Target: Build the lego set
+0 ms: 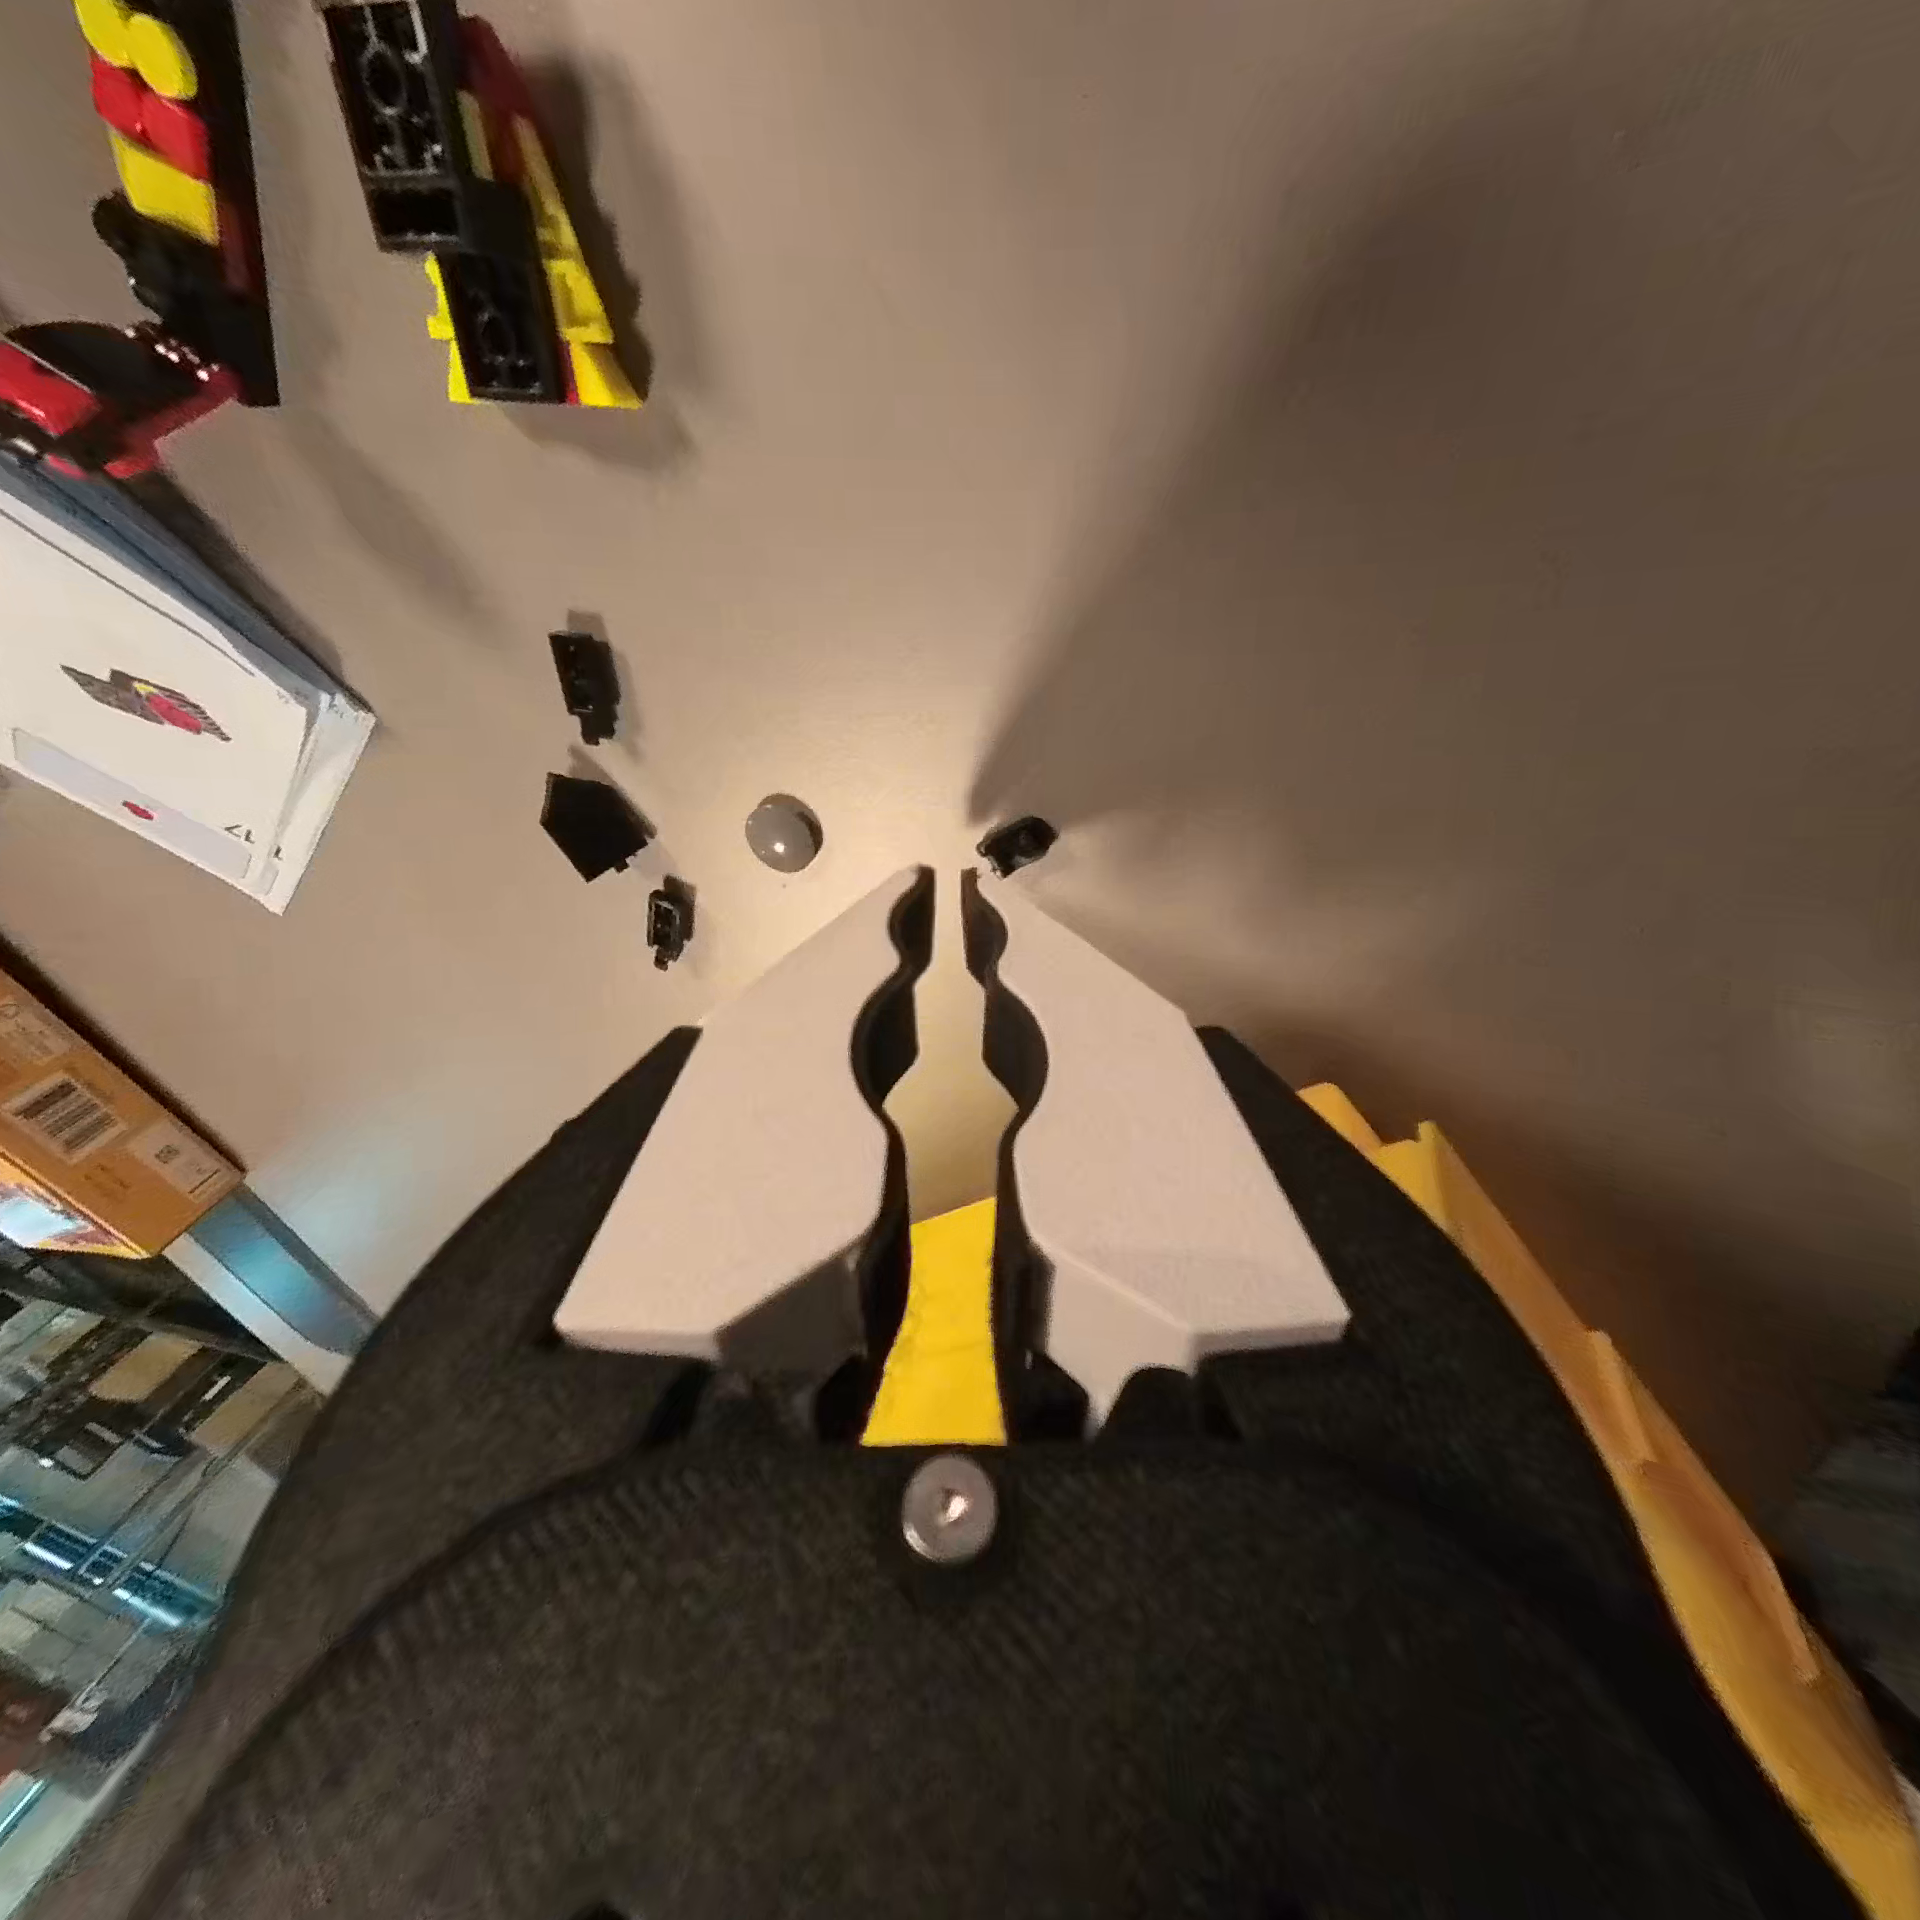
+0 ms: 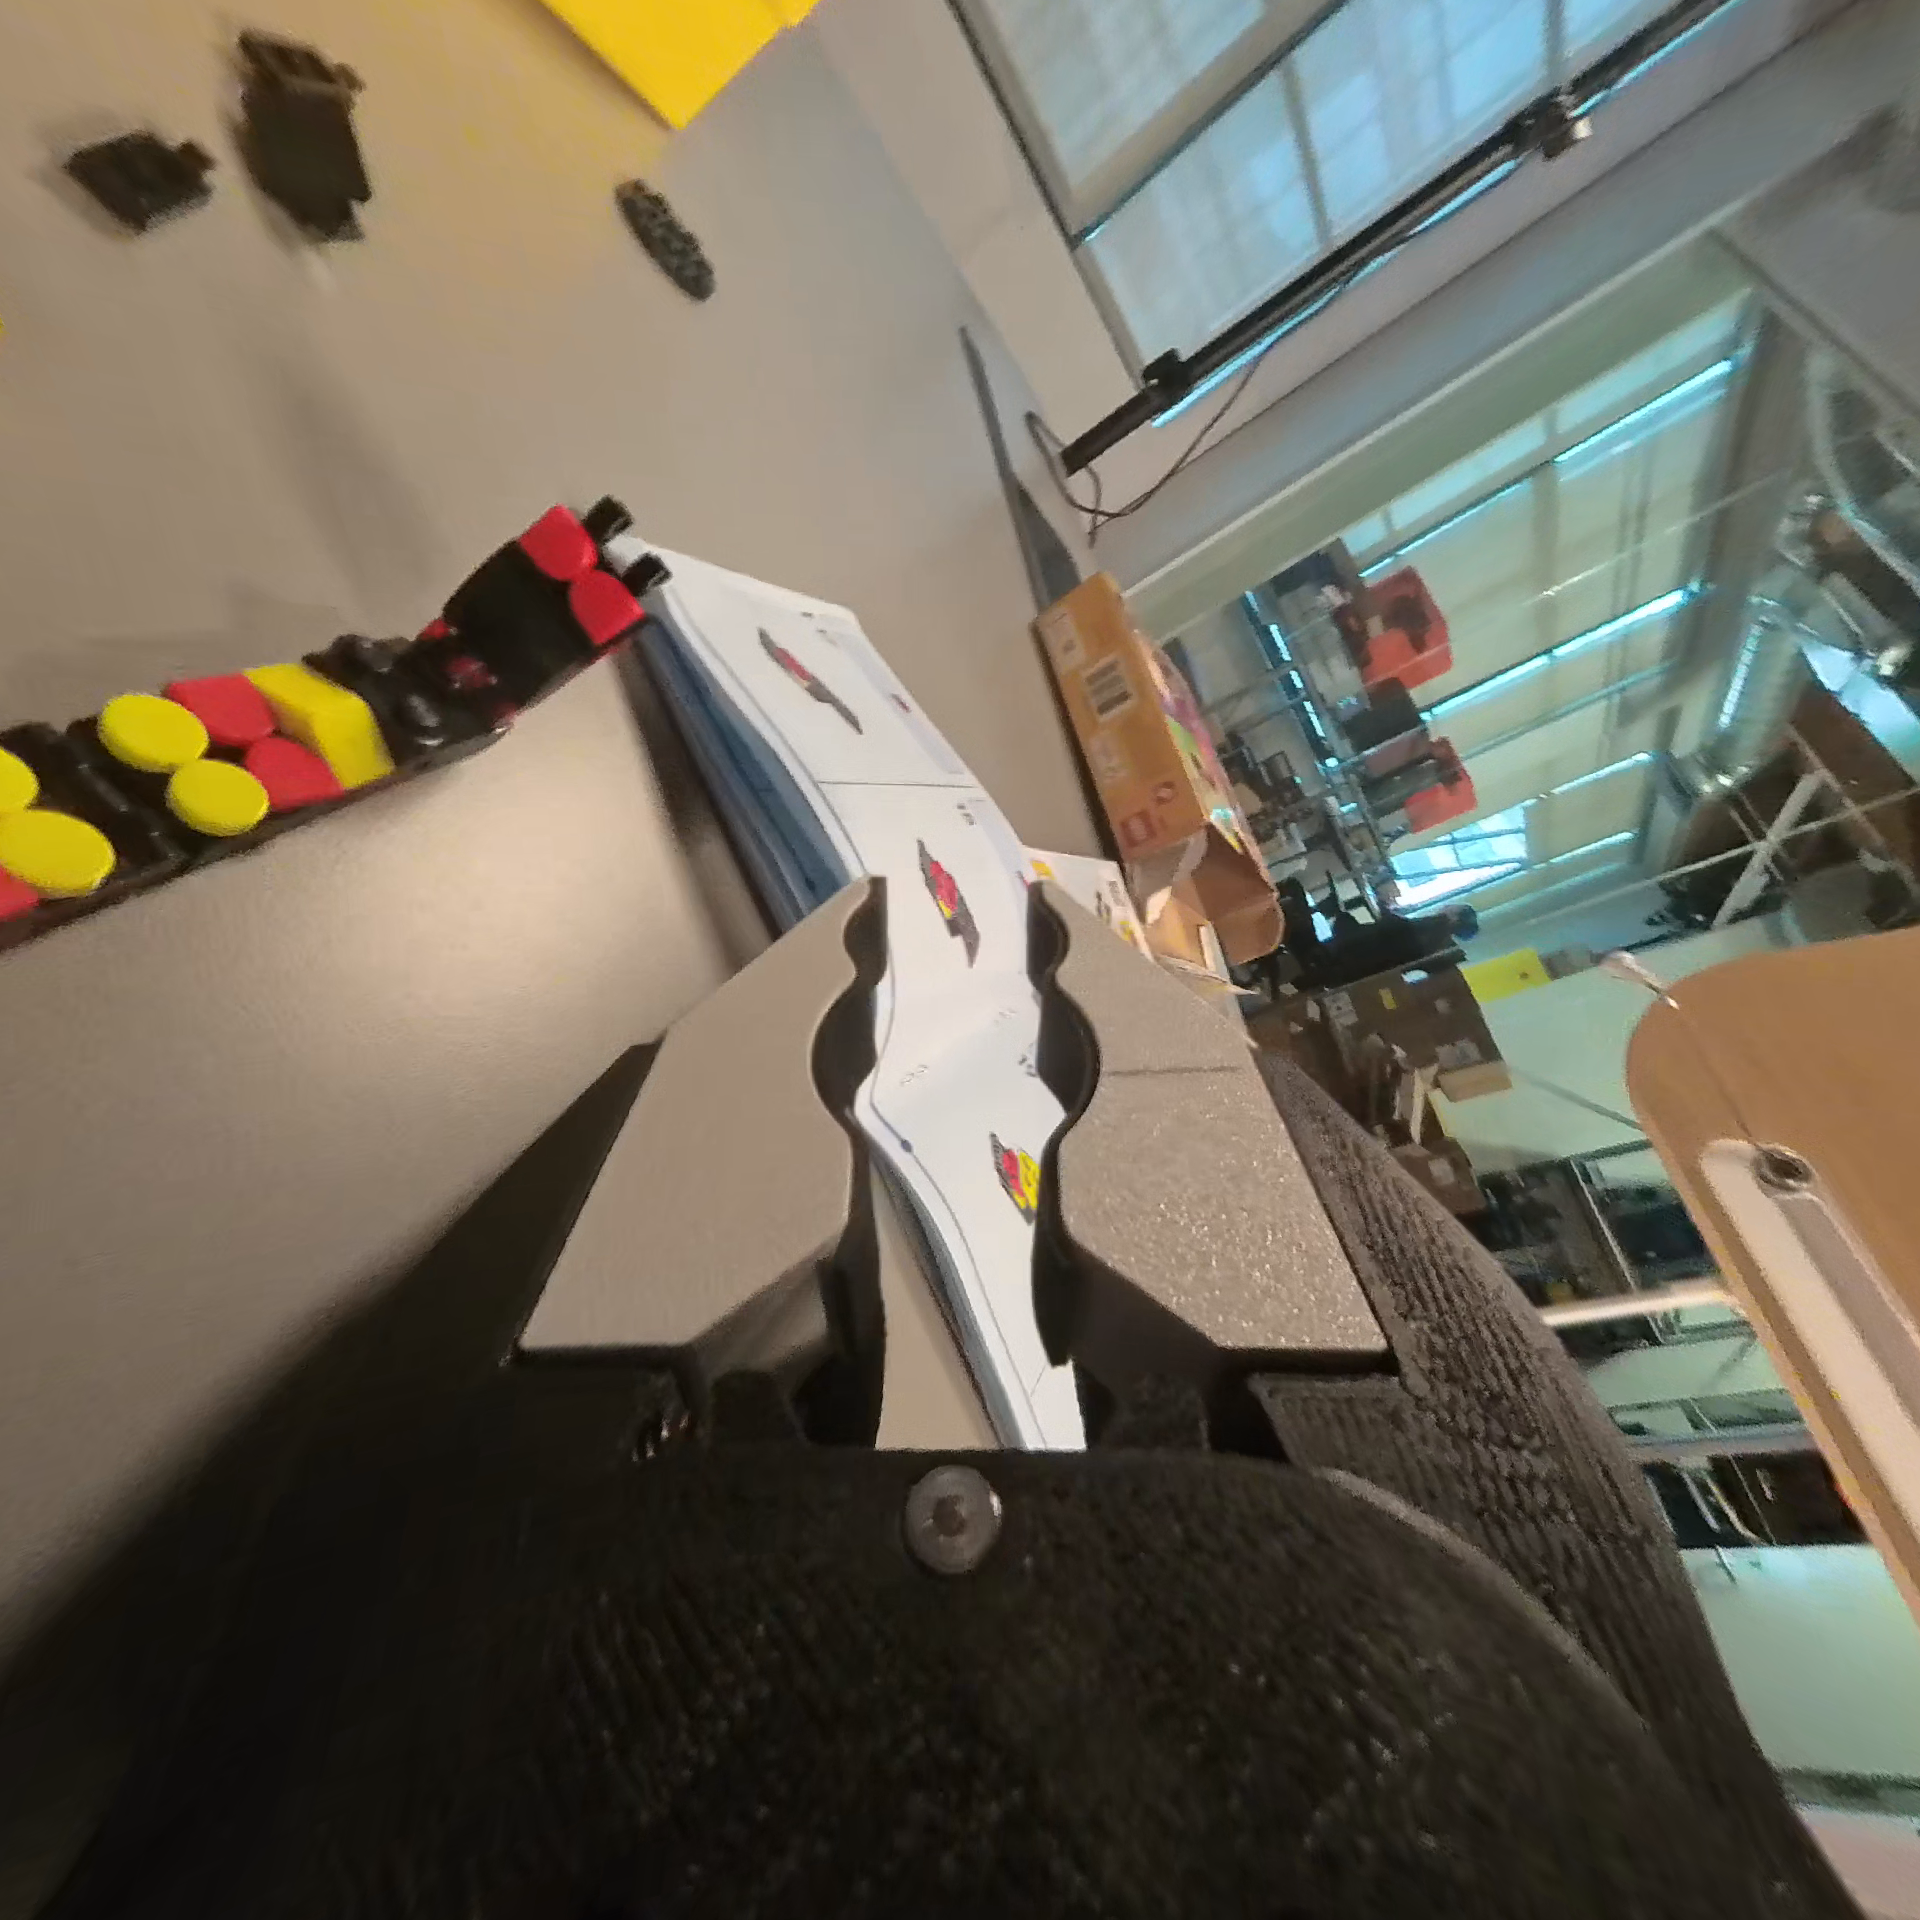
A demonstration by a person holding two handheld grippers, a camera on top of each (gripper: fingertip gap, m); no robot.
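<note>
Two grippers, both empty. Left gripper [image 1: 948,878] points down at the table [image 1: 1299,416], tips nearly together with just a thin slit between them, holding nothing. Only this view catches the loose bits: a small black piece [image 1: 1016,840] just beside the right tip, a grey round stud [image 1: 782,830] a little left, three black pieces [image 1: 592,826] further left. Upper left of the frame, a black, red and yellow assembly [image 1: 171,197] and a second, flipped one [image 1: 488,208] showing its black underside.

Right gripper [image 2: 956,899] has a moderate gap, nothing gripped, and looks across the open instruction booklet [image 2: 935,997]. That first assembly [image 2: 239,748] lies at middle left, its yellow discs facing up. Only here do you see a torn cardboard box [image 2: 1143,748] beyond the booklet, and black parts [image 2: 301,135] at upper left.

Pale beige tabletop; behind it, big windows [image 2: 1299,177] and cluttered shelving.
</note>
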